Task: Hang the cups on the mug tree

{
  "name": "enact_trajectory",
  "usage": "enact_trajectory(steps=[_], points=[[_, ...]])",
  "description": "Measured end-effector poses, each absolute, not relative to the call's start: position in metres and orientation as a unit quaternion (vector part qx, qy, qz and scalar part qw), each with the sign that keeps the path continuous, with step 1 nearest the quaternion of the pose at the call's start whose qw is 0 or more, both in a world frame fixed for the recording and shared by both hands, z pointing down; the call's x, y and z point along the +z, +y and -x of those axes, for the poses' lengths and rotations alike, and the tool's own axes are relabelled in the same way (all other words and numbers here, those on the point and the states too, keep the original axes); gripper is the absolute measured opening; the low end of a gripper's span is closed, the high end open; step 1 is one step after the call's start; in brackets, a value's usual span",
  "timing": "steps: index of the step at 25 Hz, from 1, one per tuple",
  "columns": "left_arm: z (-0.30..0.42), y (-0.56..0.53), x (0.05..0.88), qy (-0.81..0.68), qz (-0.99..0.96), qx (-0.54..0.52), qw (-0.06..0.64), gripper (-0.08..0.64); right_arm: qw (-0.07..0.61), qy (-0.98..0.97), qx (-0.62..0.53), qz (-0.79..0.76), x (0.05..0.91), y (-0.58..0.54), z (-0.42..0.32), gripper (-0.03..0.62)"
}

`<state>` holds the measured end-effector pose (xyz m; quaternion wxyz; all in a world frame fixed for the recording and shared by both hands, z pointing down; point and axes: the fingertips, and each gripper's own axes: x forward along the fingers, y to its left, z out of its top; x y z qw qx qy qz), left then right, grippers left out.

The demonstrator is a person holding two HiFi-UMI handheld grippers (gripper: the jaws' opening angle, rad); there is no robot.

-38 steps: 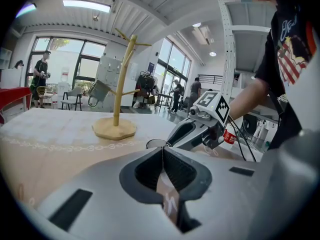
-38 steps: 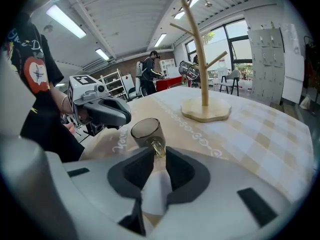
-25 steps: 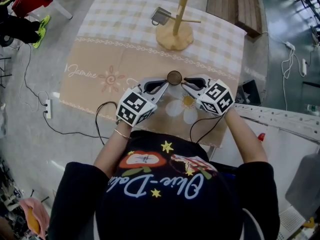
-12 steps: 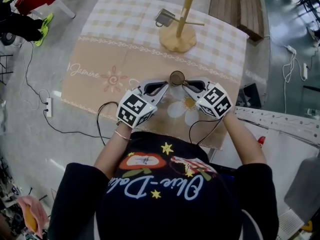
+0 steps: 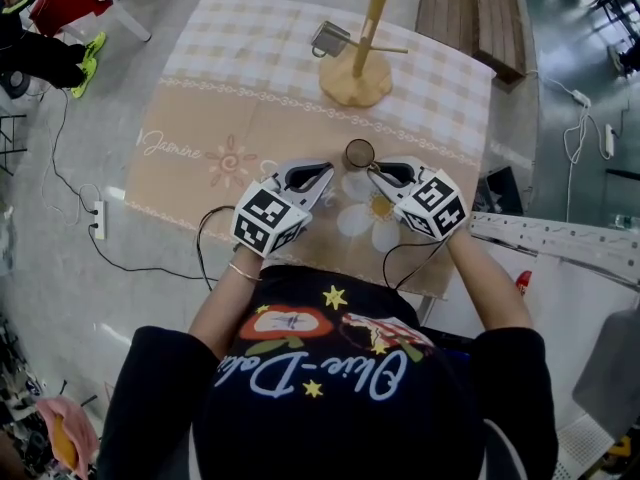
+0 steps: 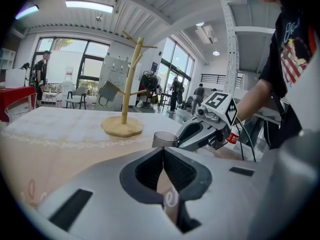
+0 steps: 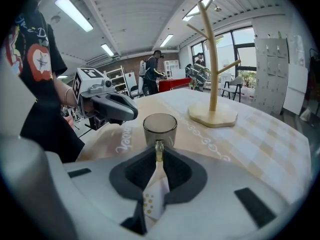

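A smoky glass cup [image 7: 160,128] stands upright just beyond the right gripper [image 7: 159,154]. Its handle is pinched between the jaws, which have just been closing. Well ahead of those jaws the wooden mug tree [image 7: 213,59] stands upright, with a grey cup [image 5: 327,36] hanging from a low branch.

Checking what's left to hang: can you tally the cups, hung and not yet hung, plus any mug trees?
glass cup, not yet hung: 1
hung cup: 1
mug tree: 1
Total: 3
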<state>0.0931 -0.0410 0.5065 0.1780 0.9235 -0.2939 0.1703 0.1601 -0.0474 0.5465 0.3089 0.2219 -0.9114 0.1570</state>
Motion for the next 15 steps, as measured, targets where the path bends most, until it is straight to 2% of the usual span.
enact_trajectory(steps=[15], points=[[-0.078, -0.051, 0.491, -0.309, -0.924, 0.158, 0.163, 0.009, 0.264, -0.911, 0.199, -0.246, 0.524, -0.044, -0.141, 0.049]])
